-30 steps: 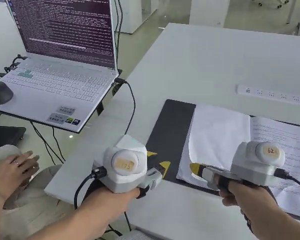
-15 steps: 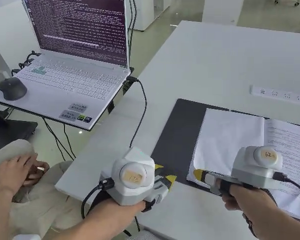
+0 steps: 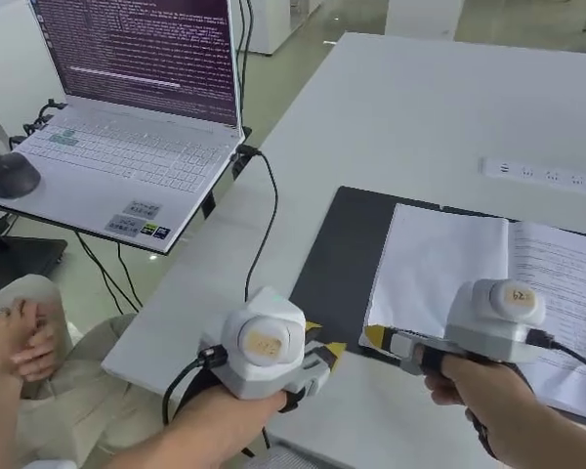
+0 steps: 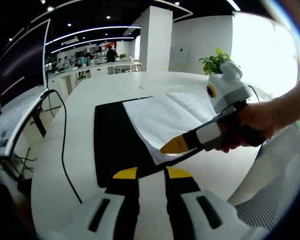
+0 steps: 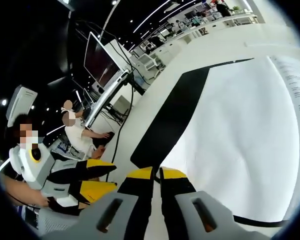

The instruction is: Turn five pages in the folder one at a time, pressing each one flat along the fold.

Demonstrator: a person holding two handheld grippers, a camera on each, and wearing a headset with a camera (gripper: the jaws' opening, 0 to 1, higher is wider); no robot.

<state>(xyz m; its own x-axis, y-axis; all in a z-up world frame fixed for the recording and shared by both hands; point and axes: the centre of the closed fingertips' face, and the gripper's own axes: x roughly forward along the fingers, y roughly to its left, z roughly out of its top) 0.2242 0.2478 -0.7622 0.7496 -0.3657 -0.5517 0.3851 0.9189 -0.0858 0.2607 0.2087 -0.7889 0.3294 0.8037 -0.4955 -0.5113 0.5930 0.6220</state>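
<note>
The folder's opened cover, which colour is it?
The flat folder cover is black, clearest in the head view.

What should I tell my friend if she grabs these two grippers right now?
Left gripper: fingers open, empty, at the near edge of the table beside the folder.
Right gripper: fingers shut at the near corner of the blank white page; a pinch cannot be told.
The folder lies open, printed page right of the blank one.
Done: no count of turned pages shows.
To do: turn pages singly, pressing each flat along the fold.
</note>
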